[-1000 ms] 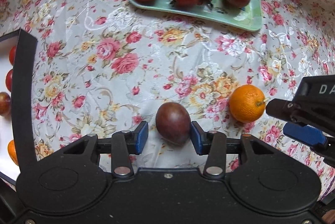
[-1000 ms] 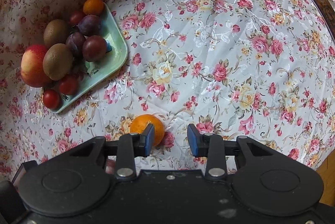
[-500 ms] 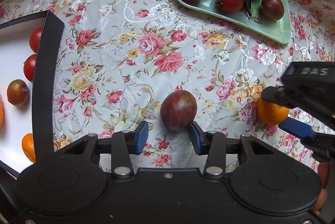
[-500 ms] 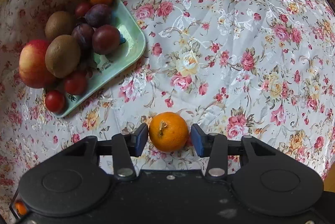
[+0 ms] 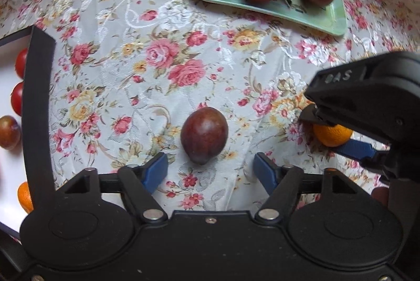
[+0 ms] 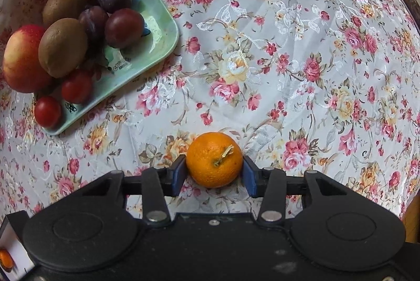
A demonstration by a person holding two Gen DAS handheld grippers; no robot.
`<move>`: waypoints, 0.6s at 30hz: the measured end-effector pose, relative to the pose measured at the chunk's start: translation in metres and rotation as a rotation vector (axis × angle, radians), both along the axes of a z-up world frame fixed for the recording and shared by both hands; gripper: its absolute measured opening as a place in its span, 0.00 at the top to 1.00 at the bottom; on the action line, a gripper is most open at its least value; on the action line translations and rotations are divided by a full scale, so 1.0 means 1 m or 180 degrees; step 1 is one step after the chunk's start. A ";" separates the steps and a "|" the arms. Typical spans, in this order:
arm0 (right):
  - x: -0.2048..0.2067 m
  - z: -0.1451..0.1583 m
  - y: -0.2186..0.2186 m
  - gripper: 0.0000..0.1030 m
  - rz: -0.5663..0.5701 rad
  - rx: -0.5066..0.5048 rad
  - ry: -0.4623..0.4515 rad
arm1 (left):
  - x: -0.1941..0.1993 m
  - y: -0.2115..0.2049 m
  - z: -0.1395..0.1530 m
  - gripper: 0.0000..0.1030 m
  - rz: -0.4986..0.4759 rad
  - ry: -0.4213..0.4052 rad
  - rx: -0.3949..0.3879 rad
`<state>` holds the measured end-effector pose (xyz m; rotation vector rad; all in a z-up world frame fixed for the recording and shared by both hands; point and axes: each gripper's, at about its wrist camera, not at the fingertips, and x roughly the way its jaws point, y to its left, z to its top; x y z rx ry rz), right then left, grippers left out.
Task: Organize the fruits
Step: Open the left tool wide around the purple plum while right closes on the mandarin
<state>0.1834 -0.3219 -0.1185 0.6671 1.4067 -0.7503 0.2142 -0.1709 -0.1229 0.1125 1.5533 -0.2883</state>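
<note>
Starting at the left edge of the left wrist view, a white tray with a black rim [image 5: 36, 97] holds two red tomatoes [image 5: 17, 97], a dark plum [image 5: 9, 132] and a small orange fruit [image 5: 25, 197], partly cut off by the frame. To the right of the tray, the left tongs [image 5: 211, 170] stand open, the blue pads spread wide and touching nothing. A dark red plum [image 5: 204, 135] lies on the floral cloth of the bench [image 5: 131, 18], just ahead of the gap between the pads and centred on it, apart from both pads. Further back and to the right, a green plate [image 5: 315, 15] carries tomatoes, a kiwi and further plums. At the right edge of the same view, the right tongs [image 5: 338, 134] sit over a mandarin [image 5: 331, 136], most of which is hidden by the black body. In the right wrist view, the green plate [image 6: 157, 26] lies at the upper left, loaded with a peach, two kiwis, plums, tomatoes and a small orange fruit. The right tongs [image 6: 214, 173] are closed on the mandarin [image 6: 214, 159]: both blue pads press against its sides, the stem faces up and to the right, and the fruit sits low over the cloth; contact between fruit and cloth cannot be determined.
</note>
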 end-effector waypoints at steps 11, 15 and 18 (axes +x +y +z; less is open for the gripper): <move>0.002 -0.001 -0.001 0.57 0.0130 0.0033 0.0042 | 0.002 -0.002 -0.002 0.19 -0.0025 0.0057 -0.0052; 0.003 -0.002 -0.002 0.57 0.0169 0.0036 0.0050 | 0.003 0.002 -0.003 0.19 0.0029 0.0103 -0.0008; 0.003 -0.002 0.001 0.58 0.0212 0.0010 0.0040 | 0.004 0.003 -0.004 0.19 0.0035 0.0134 0.0033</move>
